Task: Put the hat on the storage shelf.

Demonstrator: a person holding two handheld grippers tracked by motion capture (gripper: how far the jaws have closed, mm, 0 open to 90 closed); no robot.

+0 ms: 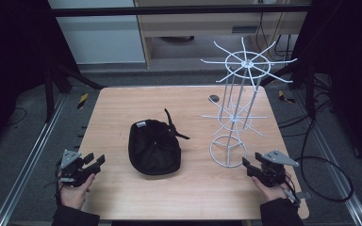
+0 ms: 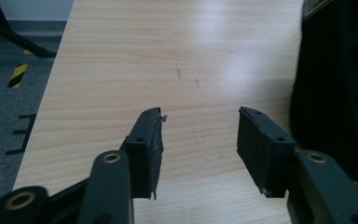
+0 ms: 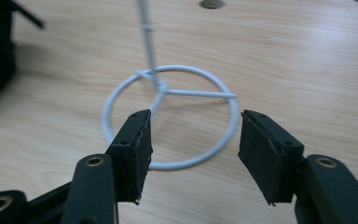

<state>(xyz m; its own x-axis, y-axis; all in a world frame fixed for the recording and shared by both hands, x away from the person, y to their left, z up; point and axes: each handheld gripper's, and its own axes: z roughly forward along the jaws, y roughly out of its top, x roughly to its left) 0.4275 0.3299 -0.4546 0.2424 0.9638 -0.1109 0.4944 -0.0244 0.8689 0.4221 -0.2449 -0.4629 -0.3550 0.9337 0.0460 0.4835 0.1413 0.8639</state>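
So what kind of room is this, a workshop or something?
Probably a lab recording station rather than a workshop: a wooden table inside a dark metal frame, loose cables on grey carpet, and a person holding the left hand-held gripper and the right hand-held gripper, both open.

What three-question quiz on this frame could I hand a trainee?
1. True or false: the left claw grips the black cap.
2. Which claw faces the white wire rack's ring base? A left, B right.
3. Fill in: the cap lies on the wooden ____.

Key: 1 false, its jaws stand apart, holding nothing. 2 B. 3 table.
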